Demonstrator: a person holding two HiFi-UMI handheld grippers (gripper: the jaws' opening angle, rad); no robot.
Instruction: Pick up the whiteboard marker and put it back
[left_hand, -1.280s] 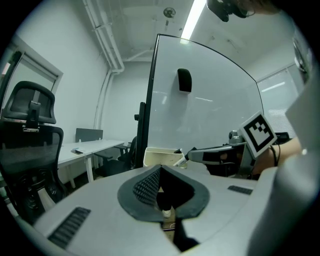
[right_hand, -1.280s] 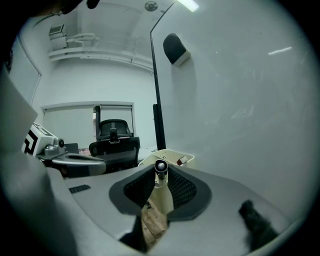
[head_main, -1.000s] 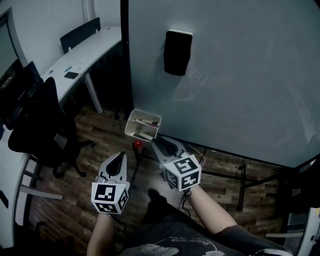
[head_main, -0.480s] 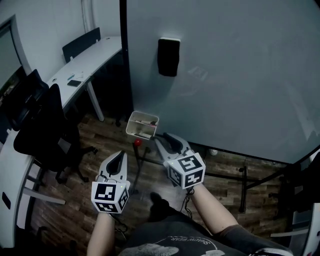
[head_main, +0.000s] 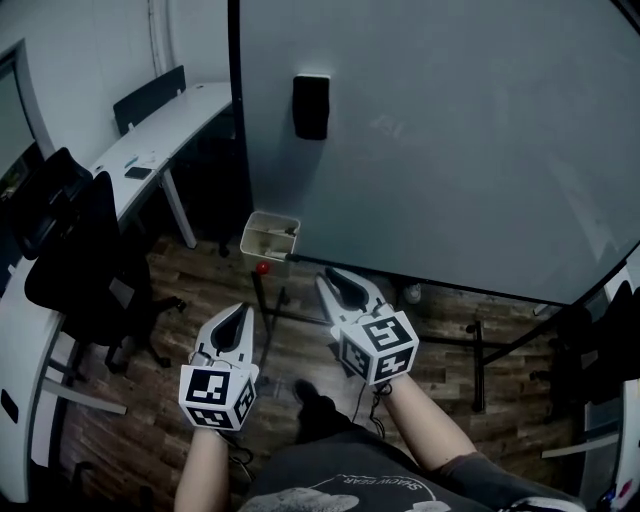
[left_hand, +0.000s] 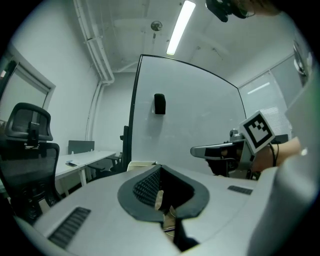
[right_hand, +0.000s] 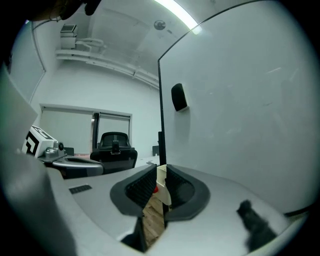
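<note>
**A:** What is closest to the camera?

**B:** At the bottom of the head view, two bare forearms reach out over a dark T-shirt. Each carries a grey hard-plastic gripper with a black-and-white marker cube. The left gripper (head_main: 240, 310) sits at lower left, its jaws drawn together to a sliver with nothing in them. The right gripper (head_main: 335, 280), at centre, has its jaws apart and closing, and nothing is between them. Its own view shows black ribbed pads (right_hand: 141, 186) on either side of an open gap.

**A:** And beneath them?

**B:** A matte brown wood-plank floor (head_main: 300, 335), crossed by the thin black metal stand post (head_main: 263, 310).

**A:** Where is the whiteboard marker?

**B:** It is in the small cream box-shaped tray (head_main: 262, 250) just above centre left, at the whiteboard's lower left corner and well apart from both grippers. The whiteboard marker (head_main: 272, 232) shows only as a thin pale stick. It lies along the tray's length, roughly left to right in the frame. I cannot tell which end bears the cap. A small red knob (head_main: 262, 268) sits just below the tray.

**A:** And farther on?

**B:** The smooth grey-white whiteboard (head_main: 450, 150), edged in black, fills the upper right. A black rectangular eraser (head_main: 311, 106) is stuck on it. At upper left are a curved white desk (head_main: 160, 125) and a black office chair (head_main: 70, 250).
</note>
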